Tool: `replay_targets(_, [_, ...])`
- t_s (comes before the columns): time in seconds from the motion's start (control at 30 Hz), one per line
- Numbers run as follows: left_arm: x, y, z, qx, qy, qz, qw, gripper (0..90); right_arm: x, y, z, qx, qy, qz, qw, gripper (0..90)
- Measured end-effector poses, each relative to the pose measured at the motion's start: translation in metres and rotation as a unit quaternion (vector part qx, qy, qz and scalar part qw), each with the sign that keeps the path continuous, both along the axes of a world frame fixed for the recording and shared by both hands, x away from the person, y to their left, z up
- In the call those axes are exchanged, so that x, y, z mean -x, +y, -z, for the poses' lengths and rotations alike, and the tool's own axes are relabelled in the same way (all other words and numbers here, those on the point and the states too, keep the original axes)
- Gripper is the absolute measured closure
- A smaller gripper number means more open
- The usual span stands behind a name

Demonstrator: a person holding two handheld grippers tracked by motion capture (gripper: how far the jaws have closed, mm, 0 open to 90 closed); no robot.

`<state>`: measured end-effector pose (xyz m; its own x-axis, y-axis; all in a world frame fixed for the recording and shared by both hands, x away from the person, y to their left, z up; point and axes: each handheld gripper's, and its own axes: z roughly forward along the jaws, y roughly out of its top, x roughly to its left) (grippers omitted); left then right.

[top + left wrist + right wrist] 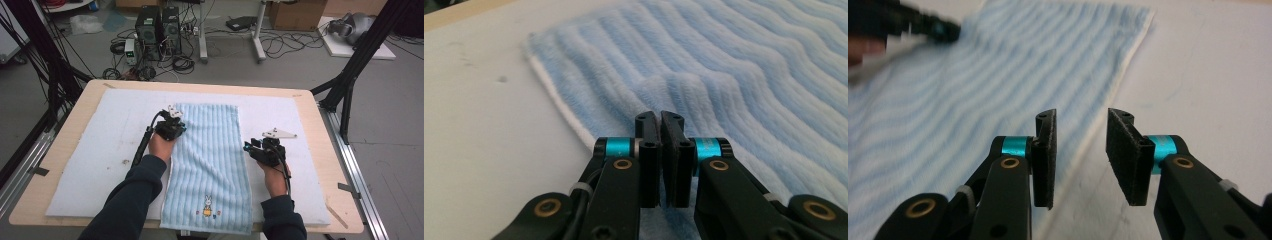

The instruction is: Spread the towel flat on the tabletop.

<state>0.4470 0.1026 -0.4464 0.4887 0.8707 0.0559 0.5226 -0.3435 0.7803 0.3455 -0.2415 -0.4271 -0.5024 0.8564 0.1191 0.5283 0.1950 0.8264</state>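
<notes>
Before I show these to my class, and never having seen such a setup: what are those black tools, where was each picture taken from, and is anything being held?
A person sits at a wooden table covered by a white pad and holds a two-jaw gripper in each hand. The high view looks down from above; the other two come from small cameras riding on each gripper, looking along its black jaws. On the pad lies a light blue striped towel with a small rabbit motif near the person. The left gripper has its jaws shut at the towel's left edge, where the cloth bunches up just ahead of them, so it seems pinched. The right gripper is open and empty beside the towel's right edge.
</notes>
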Motion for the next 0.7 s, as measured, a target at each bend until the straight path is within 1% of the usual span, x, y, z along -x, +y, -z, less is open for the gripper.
replay_targets(0.07, [-0.006, 0.005, 0.003, 0.024, 0.0, -0.016, 0.9996, 85.1, 0.005, 0.002, 0.002, 0.006, -0.006, -0.006, 0.9999, 64.3])
replay_targets(0.1, [-0.007, 0.008, 0.003, 0.032, 0.001, -0.024, 0.9992, 82.0, 0.006, 0.003, 0.004, 0.01, -0.005, -0.01, 0.9999, 64.2])
replay_targets(0.13, [-0.007, 0.009, 0.003, 0.037, 0.003, -0.032, 0.9988, 72.8, 0.005, 0.004, 0.005, 0.012, -0.001, -0.012, 0.9999, 63.7])
replay_targets(0.17, [-0.006, 0.011, 0.001, 0.041, 0.008, -0.042, 0.9982, 61.5, 0.004, 0.004, 0.006, 0.013, 0.0, -0.012, 0.9998, 63.0])
replay_targets(0.2, [-0.005, 0.013, 0.0, 0.041, 0.01, -0.045, 0.9981, 54.6, 0.004, 0.004, 0.007, 0.012, 0.004, -0.013, 0.9998, 62.1])
replay_targets(0.23, [-0.002, 0.015, -0.003, 0.047, 0.012, -0.043, 0.9979, 50.5, 0.004, 0.004, 0.008, 0.01, 0.006, -0.013, 0.9998, 61.4])
replay_targets(0.3, [0.004, 0.021, -0.01, 0.075, 0.021, -0.03, 0.9965, 45.6, 0.004, 0.005, 0.008, 0.014, 0.002, -0.018, 0.9997, 61.0])
replay_targets(0.37, [0.015, 0.028, -0.015, 0.112, 0.002, -0.024, 0.9934, 45.4, 0.005, 0.005, 0.006, 0.014, 0.001, -0.017, 0.9998, 60.8])
replay_targets(0.43, [0.024, 0.033, -0.018, 0.135, 0.001, -0.013, 0.9907, 45.3, 0.006, 0.005, 0.005, 0.015, -0.003, -0.016, 0.9998, 60.8])
replay_targets(0.47, [0.031, 0.036, -0.018, 0.146, 0.0, -0.002, 0.9893, 45.4, 0.006, 0.004, 0.005, 0.013, -0.004, -0.015, 0.9998, 61.0])
replay_targets(0.5, [0.034, 0.039, -0.018, 0.148, 0.001, 0.002, 0.989, 45.8, 0.006, 0.004, 0.004, 0.006, -0.002, -0.014, 0.9999, 61.4])
replay_targets(0.53, [0.04, 0.042, -0.018, 0.151, 0.005, 0.009, 0.9884, 46.1, 0.005, 0.004, 0.004, 0.006, -0.003, -0.017, 0.9998, 61.9])
replay_targets(0.6, [0.047, 0.047, -0.015, 0.163, 0.011, 0.013, 0.9865, 46.4, 0.002, 0.008, 0.005, 0.004, 0.002, -0.023, 0.9997, 62.8])
replay_targets(0.63, [0.05, 0.05, -0.012, 0.162, 0.02, 0.017, 0.9865, 46.6, 0.001, 0.01, 0.006, 0.006, 0.004, -0.026, 0.9996, 63.0])
replay_targets(0.67, [0.052, 0.051, -0.01, 0.155, 0.029, 0.021, 0.9872, 46.8, -0.002, 0.016, 0.007, 0.012, 0.009, -0.032, 0.9994, 63.0])
replay_targets(0.7, [0.053, 0.051, -0.007, 0.155, 0.036, 0.02, 0.9871, 46.9, -0.004, 0.02, 0.009, 0.023, 0.011, -0.036, 0.999, 63.0])
